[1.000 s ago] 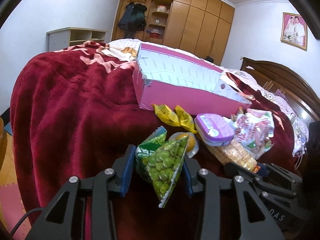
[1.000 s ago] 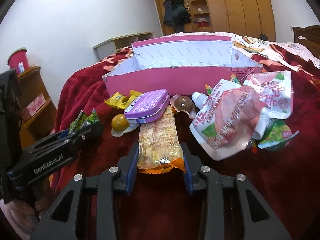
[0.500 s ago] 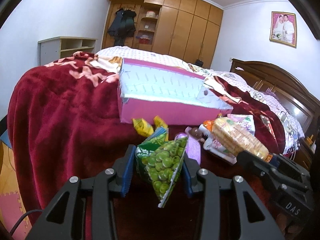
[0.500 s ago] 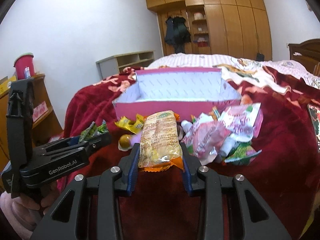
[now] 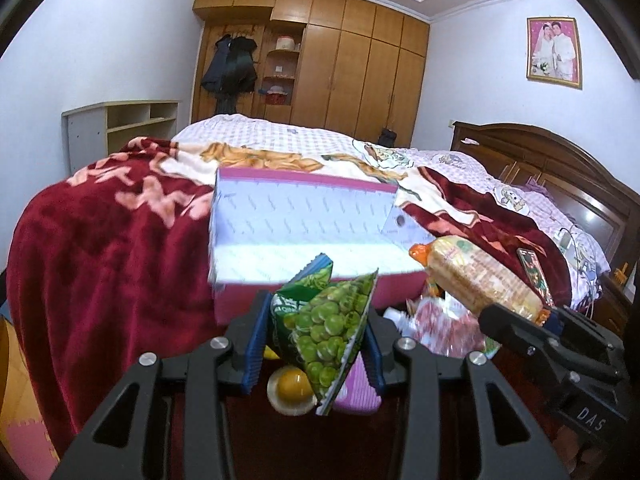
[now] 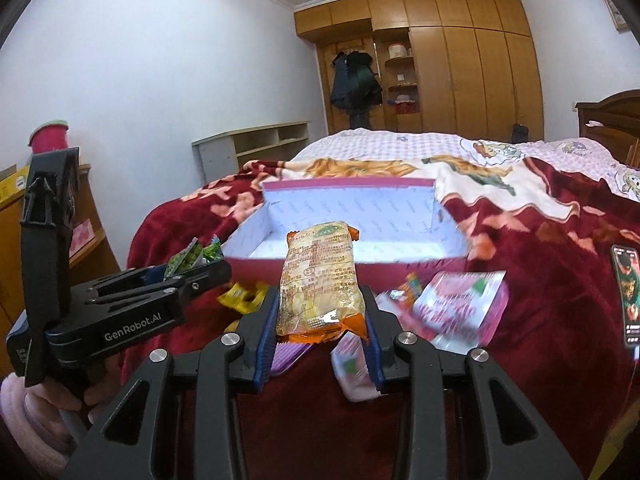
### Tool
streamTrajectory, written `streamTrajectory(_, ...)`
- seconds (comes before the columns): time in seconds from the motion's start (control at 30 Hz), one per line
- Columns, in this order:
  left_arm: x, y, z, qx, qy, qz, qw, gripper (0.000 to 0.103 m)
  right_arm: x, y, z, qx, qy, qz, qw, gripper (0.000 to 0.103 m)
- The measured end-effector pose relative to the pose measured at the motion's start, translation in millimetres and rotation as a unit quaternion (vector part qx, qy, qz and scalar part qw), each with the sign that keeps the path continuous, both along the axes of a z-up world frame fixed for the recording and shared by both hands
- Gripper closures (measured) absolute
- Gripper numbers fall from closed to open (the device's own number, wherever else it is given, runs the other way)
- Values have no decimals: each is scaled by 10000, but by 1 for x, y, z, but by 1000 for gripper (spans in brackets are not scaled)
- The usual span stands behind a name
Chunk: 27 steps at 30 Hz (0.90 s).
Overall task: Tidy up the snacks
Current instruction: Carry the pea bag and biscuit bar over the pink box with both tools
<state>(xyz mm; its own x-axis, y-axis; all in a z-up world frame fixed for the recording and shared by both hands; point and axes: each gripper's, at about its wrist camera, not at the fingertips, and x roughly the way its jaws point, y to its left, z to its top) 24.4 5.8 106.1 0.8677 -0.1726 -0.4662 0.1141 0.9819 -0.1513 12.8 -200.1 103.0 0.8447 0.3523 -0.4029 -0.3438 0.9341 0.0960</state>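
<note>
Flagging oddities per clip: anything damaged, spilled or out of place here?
Nothing spilled or torn. Only oddity: a phone lies on the red blanket right of the snack pile, beside the pink box; it isn't a snack.

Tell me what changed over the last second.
Both grippers lifted their packets off the blanket toward the pink box: the left gripper raised the green pea packet, the right gripper the orange cracker pack. Both grips stayed shut; nothing was released. The box and remaining snacks stayed put.
</note>
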Motion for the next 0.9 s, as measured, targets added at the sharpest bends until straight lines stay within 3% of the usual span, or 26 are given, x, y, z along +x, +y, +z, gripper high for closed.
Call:
streamTrajectory(0.53, 82, -9, 5, 169, 107, 18, 9998, 60, 97, -26, 6, 39, 268, -382, 9989, 65)
streamTrajectory(0.77, 116, -9, -4, 355, 221, 48, 9991, 60, 142, -34, -6, 89, 662, -514, 9964, 65)
streamTrajectory(0.9, 133, -5, -14, 248, 447, 40, 9987, 60, 155, -36, -17, 115, 864, -553, 9947, 65)
